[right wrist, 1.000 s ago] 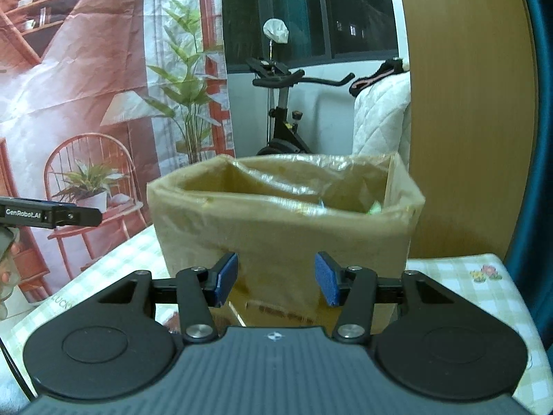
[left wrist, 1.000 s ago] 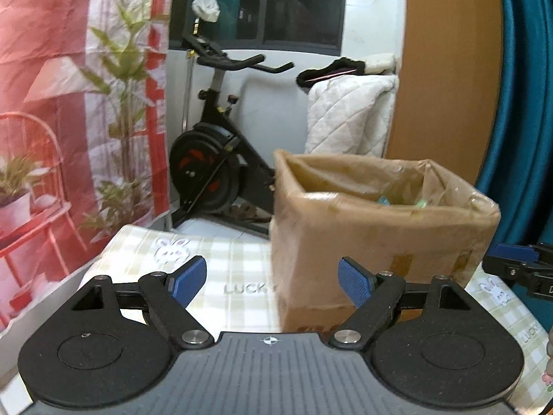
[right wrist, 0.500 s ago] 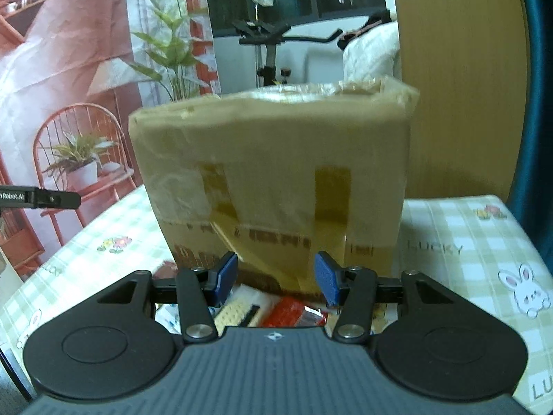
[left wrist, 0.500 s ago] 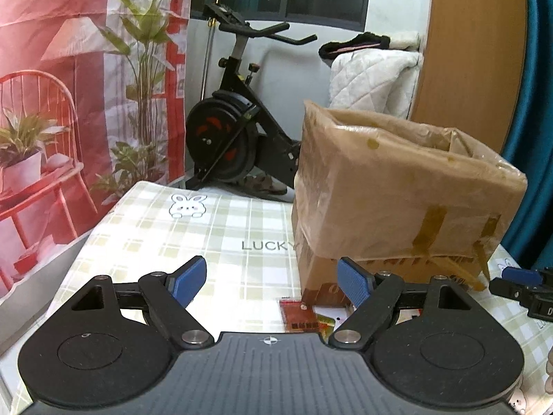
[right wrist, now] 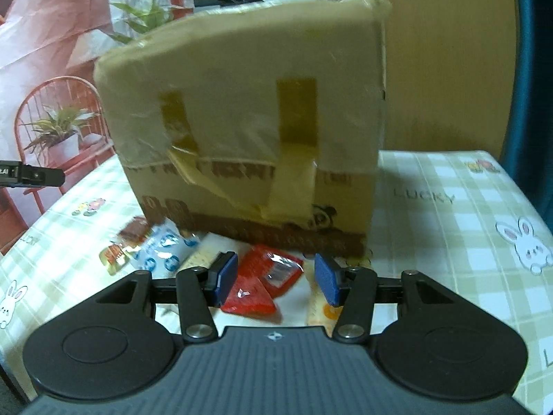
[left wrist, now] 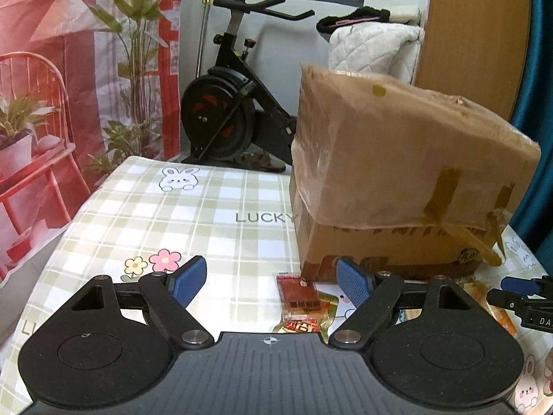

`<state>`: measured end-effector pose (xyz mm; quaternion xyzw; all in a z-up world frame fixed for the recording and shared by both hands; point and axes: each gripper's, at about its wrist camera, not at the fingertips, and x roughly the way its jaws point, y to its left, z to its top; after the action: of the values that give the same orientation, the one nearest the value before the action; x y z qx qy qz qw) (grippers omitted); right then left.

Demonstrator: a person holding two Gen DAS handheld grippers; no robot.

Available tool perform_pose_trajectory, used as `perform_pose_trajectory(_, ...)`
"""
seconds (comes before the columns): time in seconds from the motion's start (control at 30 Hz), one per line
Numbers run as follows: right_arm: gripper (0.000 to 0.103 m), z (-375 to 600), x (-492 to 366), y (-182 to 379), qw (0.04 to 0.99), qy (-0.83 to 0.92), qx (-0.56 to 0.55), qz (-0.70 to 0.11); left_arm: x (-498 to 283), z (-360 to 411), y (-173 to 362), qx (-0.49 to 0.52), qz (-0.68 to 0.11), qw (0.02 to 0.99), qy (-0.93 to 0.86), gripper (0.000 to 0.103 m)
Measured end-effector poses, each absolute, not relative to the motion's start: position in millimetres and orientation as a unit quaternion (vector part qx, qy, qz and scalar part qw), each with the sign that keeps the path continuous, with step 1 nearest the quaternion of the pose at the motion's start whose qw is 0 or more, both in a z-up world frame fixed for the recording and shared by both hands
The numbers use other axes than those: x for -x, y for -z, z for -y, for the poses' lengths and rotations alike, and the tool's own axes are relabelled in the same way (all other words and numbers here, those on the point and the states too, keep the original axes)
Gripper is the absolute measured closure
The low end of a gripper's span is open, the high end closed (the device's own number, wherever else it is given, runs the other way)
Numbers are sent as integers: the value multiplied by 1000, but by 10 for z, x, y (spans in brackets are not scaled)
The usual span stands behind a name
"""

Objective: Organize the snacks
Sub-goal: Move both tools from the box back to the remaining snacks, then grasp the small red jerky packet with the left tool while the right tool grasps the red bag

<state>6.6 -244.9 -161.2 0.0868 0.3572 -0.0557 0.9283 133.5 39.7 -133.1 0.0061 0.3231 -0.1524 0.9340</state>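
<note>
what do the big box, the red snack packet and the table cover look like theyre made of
Box: brown corrugated cardboard, apparently lined with a thin plastic bag folded over its walls, which wrinkles and shines; patched with glossy yellowish tape.
Red snack packet: thin plastic or foil film, going by its glossy creases and bright glints.
Table cover: smooth printed plaid sheet, possibly vinyl or cloth; the look leaves it open.

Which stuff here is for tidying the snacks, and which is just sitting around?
For the job:
- red packet
- blue-and-white packet
- orange packet
- box
- left gripper, open
- right gripper, open

Just around:
- exercise bike
- white quilt
- tablecloth
</note>
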Motion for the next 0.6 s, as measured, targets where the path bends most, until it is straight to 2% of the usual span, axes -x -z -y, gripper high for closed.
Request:
perform_pose_trajectory(0.5, 52, 2321, -443, 1981, 901, 49, -90, -421, -1412, -446, 1581, -17, -353, 924, 148, 22)
perform_pose_trajectory(0.6, 50, 2293, -497, 2045, 896, 51, -98, -429, -1417, -475, 1617, -16, -359, 921, 148, 22)
